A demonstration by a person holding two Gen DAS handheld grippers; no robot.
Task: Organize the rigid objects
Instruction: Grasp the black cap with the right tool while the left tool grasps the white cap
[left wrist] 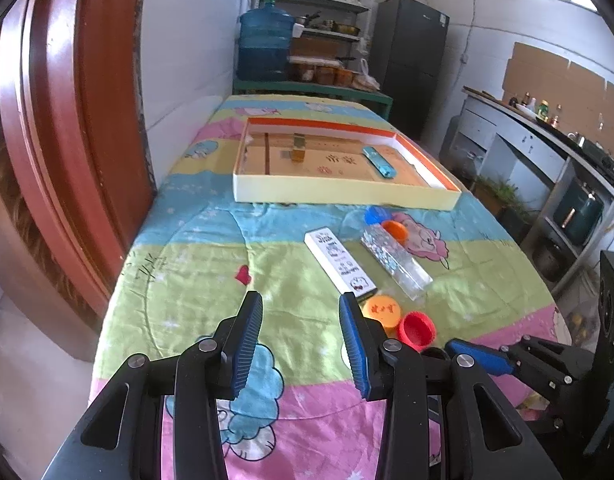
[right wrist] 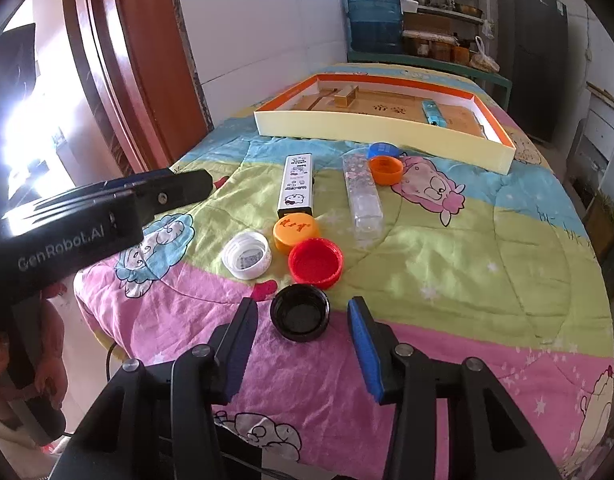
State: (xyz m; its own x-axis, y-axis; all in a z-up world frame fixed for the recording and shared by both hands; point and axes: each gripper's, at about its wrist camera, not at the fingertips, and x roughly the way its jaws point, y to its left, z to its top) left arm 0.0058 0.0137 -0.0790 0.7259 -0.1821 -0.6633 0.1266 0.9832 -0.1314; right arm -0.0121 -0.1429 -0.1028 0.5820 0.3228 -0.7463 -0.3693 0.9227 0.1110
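Loose items lie on a cartoon-print bedspread. In the right wrist view a black cap (right wrist: pixel 300 312) sits open side up between the fingers of my right gripper (right wrist: pixel 303 307), which is open; its pads stand clear of the cap on both sides. Just beyond lie a red cap (right wrist: pixel 315 263), an orange printed cap (right wrist: pixel 296 232) and a white cap (right wrist: pixel 247 255). Further off are a white cartoon box (right wrist: pixel 297 184) and a clear box (right wrist: pixel 363 196). My left gripper (left wrist: pixel 301 304) is open over bare cloth, left of the orange printed cap (left wrist: pixel 381 310).
A shallow cream tray with an orange rim (right wrist: pixel 379 132) at the back holds a blue case (right wrist: pixel 433 114) and a golden block (right wrist: pixel 347 98). An orange cap (right wrist: pixel 385 170) and a blue cap (right wrist: pixel 383 148) lie before it. A red door frame (left wrist: pixel 87 120) flanks the left.
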